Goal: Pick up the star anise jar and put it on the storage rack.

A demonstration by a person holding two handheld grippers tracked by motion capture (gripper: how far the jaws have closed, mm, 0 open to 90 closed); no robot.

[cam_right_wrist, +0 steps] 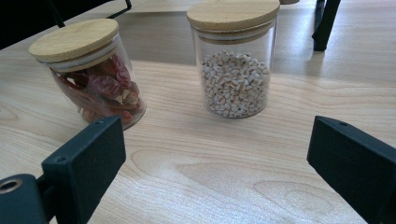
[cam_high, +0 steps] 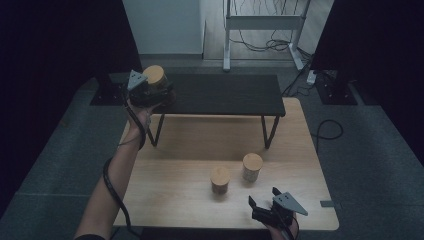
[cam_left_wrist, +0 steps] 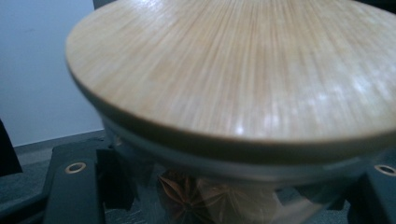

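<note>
At eleven o'clock on the counter (cam_high: 300, 165), the left gripper (cam_high: 150, 92) has its fingers (cam_left_wrist: 74, 186) clenched round a star anise jar (cam_left_wrist: 224, 93), held over the left end of the black shelf (cam_high: 225, 95). At five o'clock the right gripper (cam_high: 262, 202) hovers, fingers (cam_right_wrist: 88, 158) released and apart, facing the chilli jar (cam_right_wrist: 93, 74) and grain jar (cam_right_wrist: 236, 60) standing mid-counter.
</note>
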